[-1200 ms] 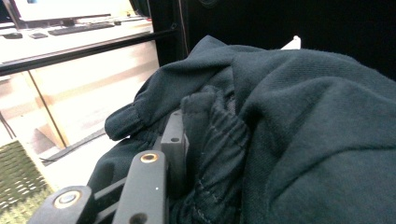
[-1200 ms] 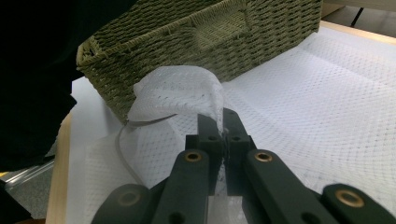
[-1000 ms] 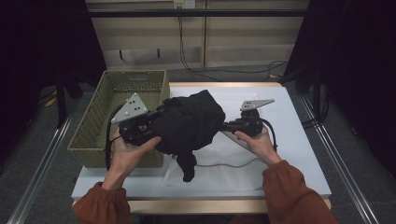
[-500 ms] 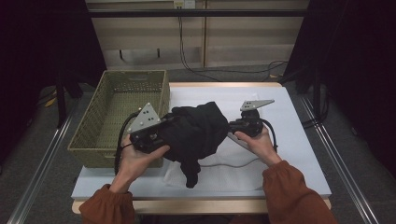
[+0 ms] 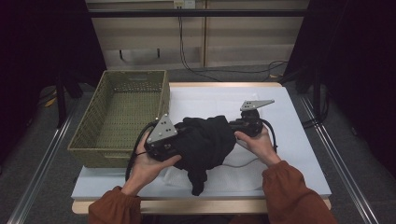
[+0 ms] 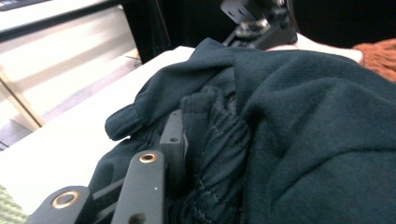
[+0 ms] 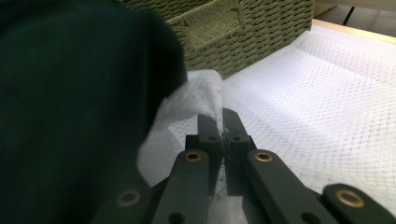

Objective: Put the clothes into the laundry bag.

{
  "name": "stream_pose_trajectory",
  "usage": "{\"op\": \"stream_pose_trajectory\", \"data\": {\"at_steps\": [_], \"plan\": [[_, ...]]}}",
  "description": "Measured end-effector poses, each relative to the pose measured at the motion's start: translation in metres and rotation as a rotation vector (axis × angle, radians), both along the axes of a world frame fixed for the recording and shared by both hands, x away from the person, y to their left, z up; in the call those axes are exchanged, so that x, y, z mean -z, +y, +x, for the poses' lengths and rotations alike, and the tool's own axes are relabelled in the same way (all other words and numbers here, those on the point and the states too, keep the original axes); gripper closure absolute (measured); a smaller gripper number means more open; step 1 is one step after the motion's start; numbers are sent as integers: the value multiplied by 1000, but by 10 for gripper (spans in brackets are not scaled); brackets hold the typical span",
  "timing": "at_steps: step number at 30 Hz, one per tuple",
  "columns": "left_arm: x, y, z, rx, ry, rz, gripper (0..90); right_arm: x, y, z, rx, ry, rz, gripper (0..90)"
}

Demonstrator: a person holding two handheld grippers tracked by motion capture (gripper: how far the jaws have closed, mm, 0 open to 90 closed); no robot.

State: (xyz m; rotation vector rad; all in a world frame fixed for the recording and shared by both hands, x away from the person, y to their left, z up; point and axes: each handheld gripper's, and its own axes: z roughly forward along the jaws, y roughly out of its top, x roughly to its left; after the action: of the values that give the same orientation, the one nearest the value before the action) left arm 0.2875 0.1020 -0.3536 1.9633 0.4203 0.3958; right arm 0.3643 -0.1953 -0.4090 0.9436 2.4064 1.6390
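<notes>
Right gripper (image 7: 219,135): jaws closed almost flush, pinching a thin fold of white mesh fabric (image 7: 196,105) that rises between the pads; the dark garment (image 7: 70,102) hangs just to the left of the jaws in the right gripper view, and whether its cloth is also caught in the pinch cannot be told. Left gripper (image 6: 175,140): one jaw is visible, pressed against a ribbed, gathered band of the garment (image 6: 280,116); the opposite jaw is buried in the cloth, so the jaws are partly closed with fabric bunched between them and gripped. In the high view the dark green-black garment (image 5: 205,142) is bundled between the two grippers, in the middle of the table toward its near edge, with one narrow end trailing toward the near edge. The left gripper (image 5: 180,140) sits at the bundle's left side, held by the left hand (image 5: 149,163); the right gripper (image 5: 231,126) sits at its right side, held by the right hand (image 5: 257,144). The bundle lies on a white mesh mat (image 5: 289,140) covering the tabletop. A woven olive basket (image 5: 93,135) stands at the left of the table, just beside the left gripper.
</notes>
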Motion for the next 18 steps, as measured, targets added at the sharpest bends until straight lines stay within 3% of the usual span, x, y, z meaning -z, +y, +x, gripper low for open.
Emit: {"op": "stream_pose_trajectory", "data": {"at_steps": [11, 15, 18], "plan": [[13, -33, 4, 54, 34, 41, 619, 1, -1, 1, 10, 4, -10, 887], [26, -40, 5, 60, 53, 33, 617, 3, 0, 2, 9, 6, -15, 887], [36, -44, 5, 69, 74, 55, 615, 5, 0, 2, 6, 12, -21, 887]]}}
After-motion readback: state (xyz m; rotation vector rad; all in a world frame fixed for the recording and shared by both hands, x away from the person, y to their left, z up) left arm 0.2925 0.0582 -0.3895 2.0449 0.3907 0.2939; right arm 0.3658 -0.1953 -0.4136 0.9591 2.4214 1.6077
